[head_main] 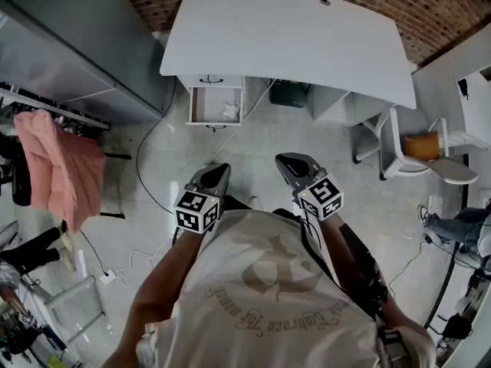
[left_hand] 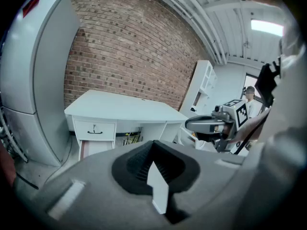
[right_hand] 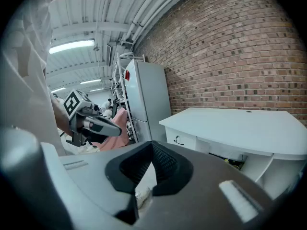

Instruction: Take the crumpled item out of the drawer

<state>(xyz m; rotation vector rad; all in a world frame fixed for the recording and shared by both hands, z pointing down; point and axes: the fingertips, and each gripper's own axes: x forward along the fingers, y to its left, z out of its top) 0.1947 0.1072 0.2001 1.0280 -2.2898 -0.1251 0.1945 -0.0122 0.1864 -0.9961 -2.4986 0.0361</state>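
A white desk (head_main: 284,37) stands ahead against a brick wall. Its lower drawer (head_main: 196,106) is pulled open, and a crumpled white item (head_main: 231,112) lies inside at the right. Both grippers hang over the floor, well short of the desk. My left gripper (head_main: 219,169) has its jaws shut with nothing between them, and so does my right gripper (head_main: 285,159). The left gripper view shows the desk (left_hand: 120,107), the open drawer (left_hand: 93,147) and the right gripper (left_hand: 199,123); the crumpled item is hidden there. The left gripper (right_hand: 108,127) also shows in the right gripper view.
A tall grey cabinet (head_main: 69,52) stands left of the desk. A pink garment (head_main: 61,167) hangs on a rack at the left. Cables (head_main: 146,175) trail over the floor. A white chair (head_main: 422,148) with an orange cushion stands at the right, and a dark bin (head_main: 290,93) sits under the desk.
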